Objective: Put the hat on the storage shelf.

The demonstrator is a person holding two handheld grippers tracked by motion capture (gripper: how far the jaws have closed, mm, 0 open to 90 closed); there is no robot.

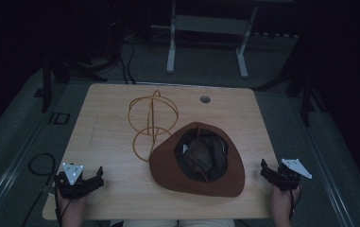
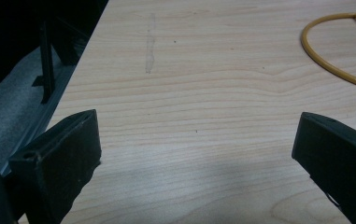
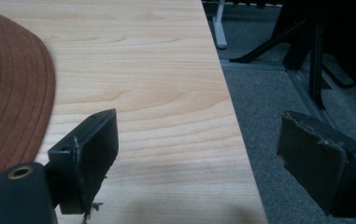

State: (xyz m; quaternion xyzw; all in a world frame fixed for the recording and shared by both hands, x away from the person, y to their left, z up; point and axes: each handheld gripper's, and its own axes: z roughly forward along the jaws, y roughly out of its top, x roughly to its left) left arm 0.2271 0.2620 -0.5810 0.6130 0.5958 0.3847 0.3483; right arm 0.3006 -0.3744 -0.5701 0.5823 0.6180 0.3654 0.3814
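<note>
Both jaws stood wide and empty — left gripper point(image 1: 94, 176) over bare table point(image 1: 111, 137), right gripper point(image 1: 268, 171) at the table edge beside the hat point(image 1: 225, 175).

Dim room, grey carpet point(image 1: 201, 61), white frame point(image 1: 206, 28)

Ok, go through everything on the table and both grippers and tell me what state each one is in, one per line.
Hat: lying upside down, crown opening facing up, brim flat on the table.
Wire stand: lying tipped on its side beside the hat, one ring partly under the brim.
Left gripper: open, nothing between the jaws, at the table's near left corner.
Right gripper: open, nothing between the jaws, at the table's right edge.
</note>
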